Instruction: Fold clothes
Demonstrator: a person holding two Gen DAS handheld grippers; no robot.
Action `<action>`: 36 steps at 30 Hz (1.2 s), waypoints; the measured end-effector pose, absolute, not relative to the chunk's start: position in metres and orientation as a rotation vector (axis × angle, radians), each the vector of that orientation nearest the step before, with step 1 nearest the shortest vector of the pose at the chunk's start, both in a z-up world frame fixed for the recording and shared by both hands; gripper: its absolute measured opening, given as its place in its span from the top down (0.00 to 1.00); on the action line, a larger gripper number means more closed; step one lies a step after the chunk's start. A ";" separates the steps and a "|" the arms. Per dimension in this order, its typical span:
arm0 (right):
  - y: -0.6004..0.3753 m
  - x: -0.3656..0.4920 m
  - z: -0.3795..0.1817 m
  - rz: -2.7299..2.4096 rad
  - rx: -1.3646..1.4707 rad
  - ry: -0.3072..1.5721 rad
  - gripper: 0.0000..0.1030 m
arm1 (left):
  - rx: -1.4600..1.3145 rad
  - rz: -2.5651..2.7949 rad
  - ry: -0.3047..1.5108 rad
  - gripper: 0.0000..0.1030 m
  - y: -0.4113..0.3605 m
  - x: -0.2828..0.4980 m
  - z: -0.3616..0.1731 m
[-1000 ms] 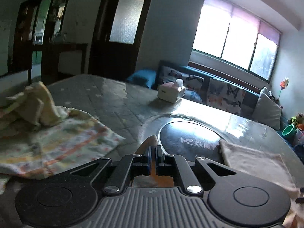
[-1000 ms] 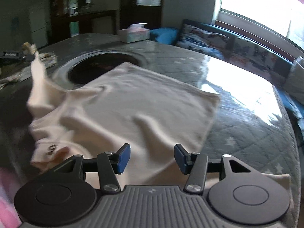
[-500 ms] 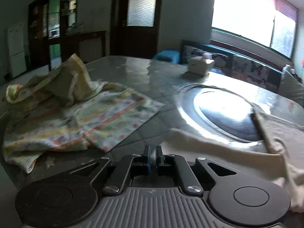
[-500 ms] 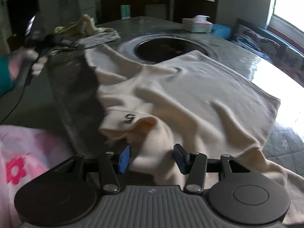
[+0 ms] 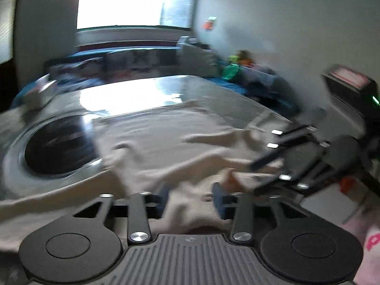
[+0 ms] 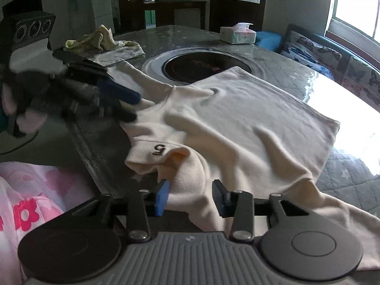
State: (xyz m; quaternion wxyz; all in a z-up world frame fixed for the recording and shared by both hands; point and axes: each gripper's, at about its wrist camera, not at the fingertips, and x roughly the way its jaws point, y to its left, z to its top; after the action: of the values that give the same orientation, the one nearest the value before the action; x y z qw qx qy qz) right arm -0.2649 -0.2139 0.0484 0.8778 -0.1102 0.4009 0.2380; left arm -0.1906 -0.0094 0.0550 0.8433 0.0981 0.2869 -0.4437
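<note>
One mark was all I could read: a dark "5" (image 6: 158, 149) stitched on a folded edge of the single cream knit garment (image 6: 237, 123), which lay spread and rumpled on the grey quilted table (image 6: 280, 71) beside its one round dark inset (image 6: 204, 67). My right gripper (image 6: 190, 196) stood with its jaws apart, a fold of that cream cloth lying between them at the near edge. My left gripper (image 5: 190, 196), blurred in its own view, likewise gaped over the cloth, and a second, yellow floral garment (image 6: 102, 42) and one tissue box (image 6: 237, 33) sat further back.
</note>
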 end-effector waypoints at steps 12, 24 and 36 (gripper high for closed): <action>-0.212 -0.265 0.046 0.470 -0.267 0.817 0.92 | 0.454 -0.987 0.601 0.93 -0.051 -0.202 0.034; -0.217 -0.273 0.054 0.574 -0.270 0.851 0.83 | 0.438 -1.085 0.656 0.87 -0.031 -0.193 0.044; -0.262 -0.214 0.045 0.294 -0.129 0.771 0.75 | 0.143 -0.817 0.714 0.87 -0.043 -0.096 0.048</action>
State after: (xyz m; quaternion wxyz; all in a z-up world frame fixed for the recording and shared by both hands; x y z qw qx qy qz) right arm -0.2140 -0.2615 0.0453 0.9140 -0.0629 0.3746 0.1428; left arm -0.0964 -0.0425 0.0476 0.8541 0.0679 0.3393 -0.3883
